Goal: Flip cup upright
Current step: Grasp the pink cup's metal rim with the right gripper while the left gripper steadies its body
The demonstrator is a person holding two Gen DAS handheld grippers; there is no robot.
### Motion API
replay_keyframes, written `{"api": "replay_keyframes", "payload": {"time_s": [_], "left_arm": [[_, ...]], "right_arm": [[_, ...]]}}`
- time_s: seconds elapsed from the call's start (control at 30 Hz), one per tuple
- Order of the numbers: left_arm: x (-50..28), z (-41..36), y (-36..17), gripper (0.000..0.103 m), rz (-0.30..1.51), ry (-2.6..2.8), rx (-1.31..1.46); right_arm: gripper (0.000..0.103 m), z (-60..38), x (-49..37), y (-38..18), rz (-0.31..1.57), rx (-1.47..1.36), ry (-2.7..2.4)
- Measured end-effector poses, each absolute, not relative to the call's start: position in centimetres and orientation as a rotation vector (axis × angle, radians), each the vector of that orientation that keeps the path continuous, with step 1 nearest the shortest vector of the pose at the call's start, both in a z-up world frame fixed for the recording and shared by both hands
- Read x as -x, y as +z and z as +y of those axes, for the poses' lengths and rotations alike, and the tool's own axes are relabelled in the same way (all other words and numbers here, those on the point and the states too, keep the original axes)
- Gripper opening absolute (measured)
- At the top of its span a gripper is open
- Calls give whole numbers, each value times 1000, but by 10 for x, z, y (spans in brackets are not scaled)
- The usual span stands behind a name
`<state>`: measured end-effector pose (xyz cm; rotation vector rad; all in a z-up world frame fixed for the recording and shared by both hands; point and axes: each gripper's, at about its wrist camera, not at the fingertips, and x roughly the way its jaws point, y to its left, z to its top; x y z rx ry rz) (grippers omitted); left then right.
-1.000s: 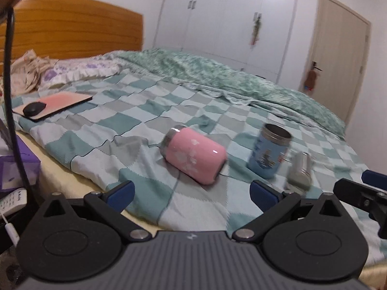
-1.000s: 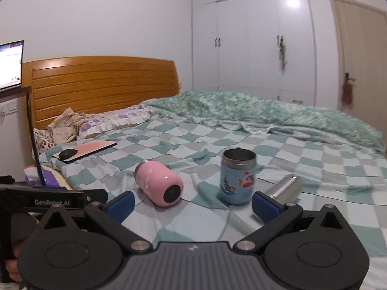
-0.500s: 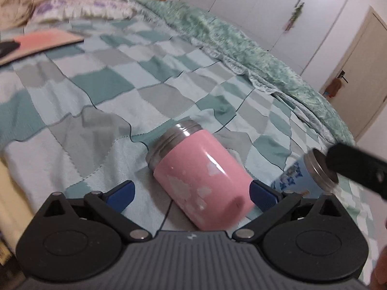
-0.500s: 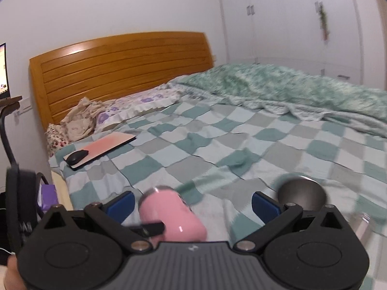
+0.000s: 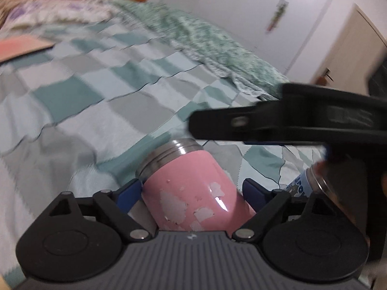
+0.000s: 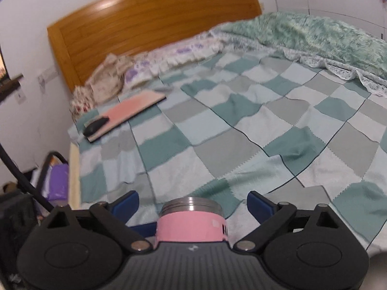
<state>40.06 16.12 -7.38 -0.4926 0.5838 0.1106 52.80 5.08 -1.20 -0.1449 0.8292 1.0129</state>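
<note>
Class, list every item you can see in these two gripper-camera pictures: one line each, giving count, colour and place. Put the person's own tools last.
pink cup: one, pink with a steel threaded rim, lying on its side on the blanket between the left gripper's fingers.
blue cup: one, blue with a steel rim, right of the pink cup, mostly hidden.
blanket: one, checked teal, grey and white, covering the bed.
green quilt: one, green, bunched along the bed's far side.
headboard: one, orange wood, against the wall.
pink pad: one, pink, near the pillows.
mouse: one, black, on the pad.
left gripper: one, black with blue pads, open around the pink cup.
right gripper: one, black with blue pads, open above the pink cup.
</note>
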Motion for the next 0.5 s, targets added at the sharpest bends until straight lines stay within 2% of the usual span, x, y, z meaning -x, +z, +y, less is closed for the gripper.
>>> {"api": "replay_keyframes", "payload": {"time_s": [0.23,0.3,0.5], "left_arm": [[-408,161,-73,84,579,86,480],[-408,162,-73,83,578,80,475],[-411,160,-74,81,562,56,437]], "right_arm": [[89,78,-562,-32,1056,175,1041],[83,83,-571,-38,1110,157,1037],[83,86,-589,-52,1218,145,1007]]}}
